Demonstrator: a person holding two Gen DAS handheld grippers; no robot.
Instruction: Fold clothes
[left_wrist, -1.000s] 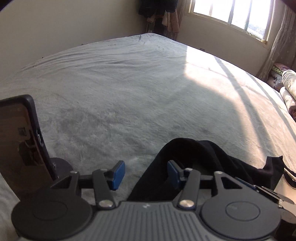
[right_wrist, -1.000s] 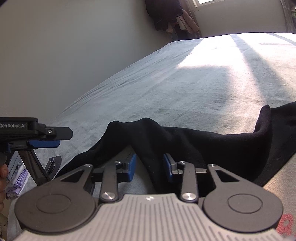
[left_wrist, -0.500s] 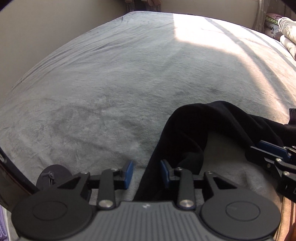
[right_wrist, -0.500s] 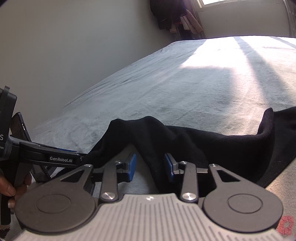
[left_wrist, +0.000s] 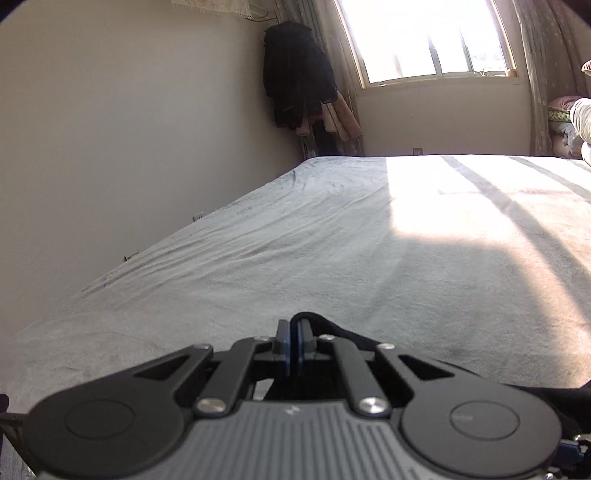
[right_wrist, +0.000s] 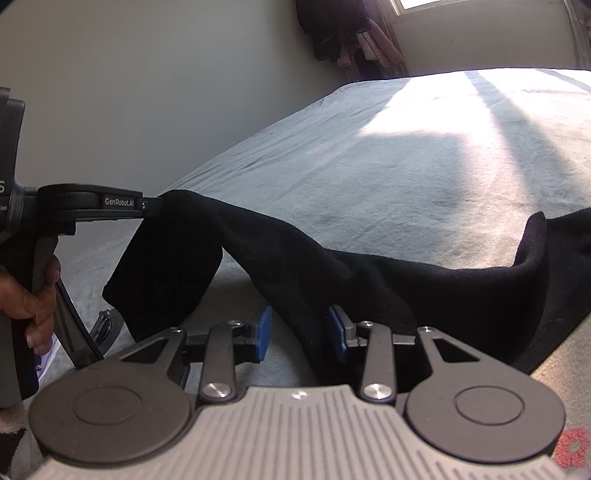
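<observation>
A black garment (right_wrist: 369, 280) lies crumpled along the near edge of a grey-blanketed bed (right_wrist: 369, 166). My left gripper (left_wrist: 294, 332) is shut on a fold of the black garment (left_wrist: 308, 316), which pokes up just above the blue pads. In the right wrist view the left gripper (right_wrist: 155, 205) holds that end raised off the bed, and a flap hangs below it. My right gripper (right_wrist: 300, 332) rests low over the bed with its jaws apart. The cloth runs between them and lies against the right pad (right_wrist: 337, 330).
A person's hand (right_wrist: 29, 295) grips the left gripper's handle. A dark flat device on a stand (right_wrist: 74, 332) stands at the bed's near left. A plain wall runs along the left. Dark clothes (left_wrist: 295, 81) hang in the far corner by the window. Folded bedding (left_wrist: 569, 122) lies far right.
The left gripper closed on the garment's edge, then rose and tipped upward, lifting that end off the bed. The right gripper has stayed where it was.
</observation>
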